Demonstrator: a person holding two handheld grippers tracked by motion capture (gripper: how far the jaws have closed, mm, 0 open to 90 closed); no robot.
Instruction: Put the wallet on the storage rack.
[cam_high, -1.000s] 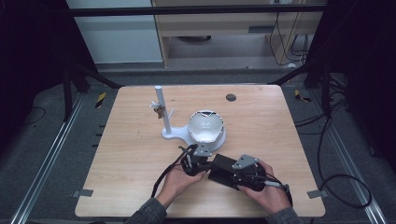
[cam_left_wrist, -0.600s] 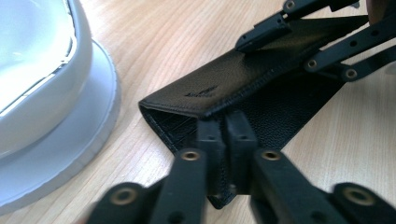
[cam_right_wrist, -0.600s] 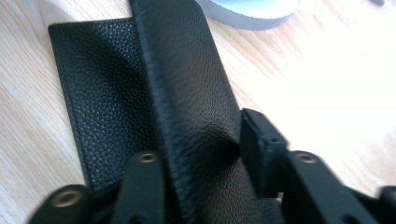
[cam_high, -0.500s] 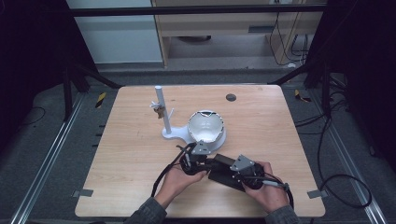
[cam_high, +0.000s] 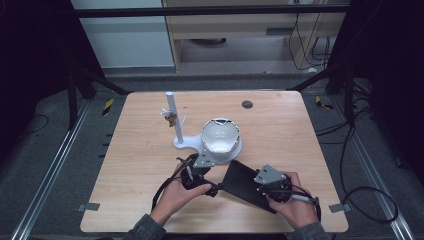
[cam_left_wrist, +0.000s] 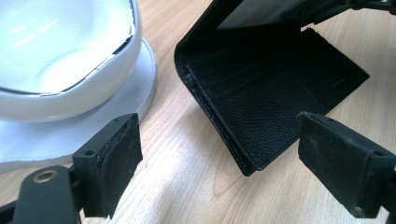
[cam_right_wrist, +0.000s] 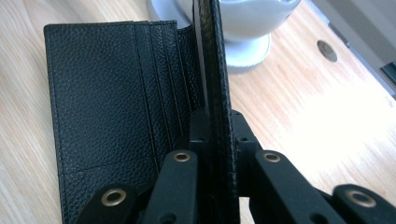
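My right claw (cam_right_wrist: 212, 121) is clenched on one flap of a black wallet (cam_high: 246, 184), pinching its edge so that flap stands upright between the jaws. The other flap lies flat on the table (cam_high: 130, 150) to the left of that claw in the right gripper view, card slots facing up; I cannot tell whether anything is in them. The wallet's fold runs straight away from my right claw toward the white bowl (cam_high: 220, 137), which stands just beyond the wallet's far end.

My left claw (cam_left_wrist: 219, 154) is released, jaws wide apart, resting low over the bare table. Ahead of it and to the right lies the open wallet, one corner of its flat flap reaching in between the jaws without touching either pad. Ahead and to the left is the bowl on its white base (cam_left_wrist: 70, 126); what I see of its inside is empty. In the high view a white post (cam_high: 173, 117) rises from that base beyond my left claw.
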